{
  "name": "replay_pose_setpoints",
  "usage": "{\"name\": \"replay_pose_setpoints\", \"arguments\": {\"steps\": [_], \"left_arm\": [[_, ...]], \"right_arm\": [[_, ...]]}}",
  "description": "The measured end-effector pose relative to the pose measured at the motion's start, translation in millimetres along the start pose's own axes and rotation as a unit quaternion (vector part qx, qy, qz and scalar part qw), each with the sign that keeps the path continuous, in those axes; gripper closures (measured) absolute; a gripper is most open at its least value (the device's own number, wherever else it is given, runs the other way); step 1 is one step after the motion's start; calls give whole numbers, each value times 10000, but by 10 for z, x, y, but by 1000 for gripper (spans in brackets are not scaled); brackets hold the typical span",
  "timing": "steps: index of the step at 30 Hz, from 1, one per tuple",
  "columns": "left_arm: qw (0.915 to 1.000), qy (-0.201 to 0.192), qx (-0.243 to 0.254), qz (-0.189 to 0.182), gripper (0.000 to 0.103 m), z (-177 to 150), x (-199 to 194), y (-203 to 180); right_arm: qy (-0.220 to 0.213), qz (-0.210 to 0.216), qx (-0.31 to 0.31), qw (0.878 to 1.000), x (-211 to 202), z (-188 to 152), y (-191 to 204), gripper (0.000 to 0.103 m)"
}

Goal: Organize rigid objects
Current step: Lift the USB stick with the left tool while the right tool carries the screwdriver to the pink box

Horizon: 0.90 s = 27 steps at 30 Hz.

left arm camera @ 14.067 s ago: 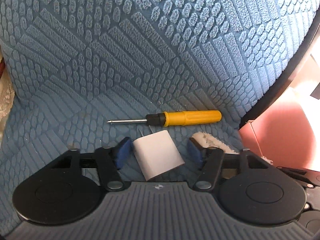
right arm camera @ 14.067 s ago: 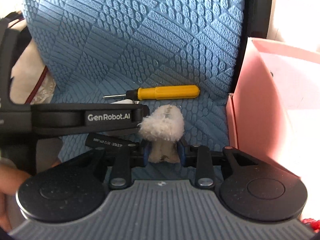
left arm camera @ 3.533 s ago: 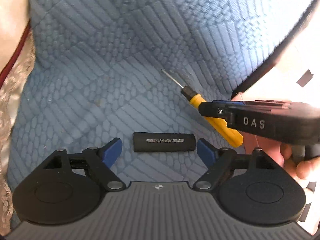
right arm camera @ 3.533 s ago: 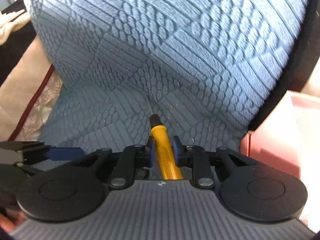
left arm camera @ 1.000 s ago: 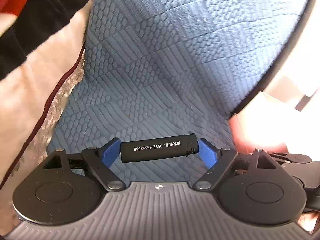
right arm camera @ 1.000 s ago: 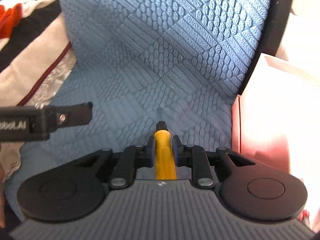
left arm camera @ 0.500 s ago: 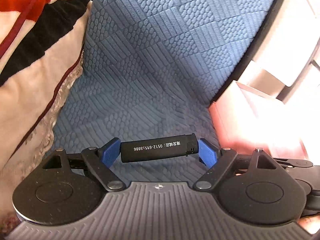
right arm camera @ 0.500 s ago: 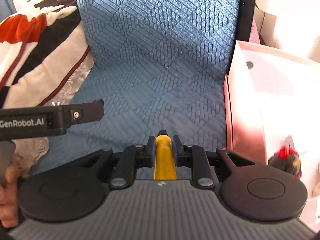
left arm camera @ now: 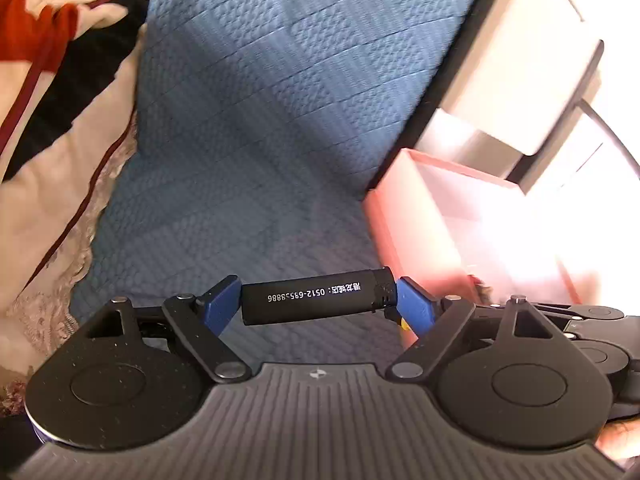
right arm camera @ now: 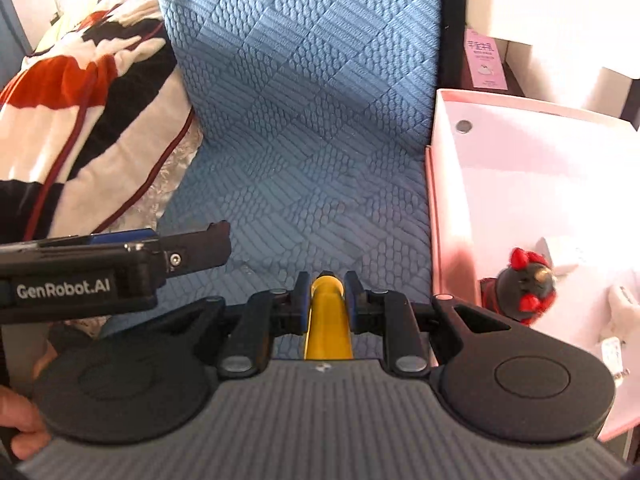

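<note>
The left gripper is pinching a black lighter end to end, crosswise between the blue pads, held up above the blue cushion. It looks light, stiff and slick, so I'd guess that lengthwise hold could let it pivot or pop out. The right gripper is clamped tight on the yellow screwdriver handle, a firmer mid-handle hold. The pink box sits just to the right, a red and black toy already inside.
</note>
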<state>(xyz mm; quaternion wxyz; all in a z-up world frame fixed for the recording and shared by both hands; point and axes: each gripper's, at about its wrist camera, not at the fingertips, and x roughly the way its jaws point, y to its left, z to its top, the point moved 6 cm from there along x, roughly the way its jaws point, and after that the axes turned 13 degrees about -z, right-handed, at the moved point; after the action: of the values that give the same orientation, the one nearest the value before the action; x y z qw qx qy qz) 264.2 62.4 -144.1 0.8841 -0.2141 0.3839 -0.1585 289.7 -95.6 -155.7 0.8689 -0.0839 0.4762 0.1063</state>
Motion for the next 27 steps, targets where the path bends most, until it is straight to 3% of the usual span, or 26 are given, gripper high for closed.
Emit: {"name": "replay_pose_setpoints", "arguments": {"steps": [6,27], "left_arm": [[9997,47,208,-127,16,85,-39,-354],[9961,-476,714,-195,16,651,-173,-1655]], "right_arm": [[-128,-55,86,9999,-291,86,-209,82],[-777,-67,325,9964,-1111,632,-1238,82]]}}
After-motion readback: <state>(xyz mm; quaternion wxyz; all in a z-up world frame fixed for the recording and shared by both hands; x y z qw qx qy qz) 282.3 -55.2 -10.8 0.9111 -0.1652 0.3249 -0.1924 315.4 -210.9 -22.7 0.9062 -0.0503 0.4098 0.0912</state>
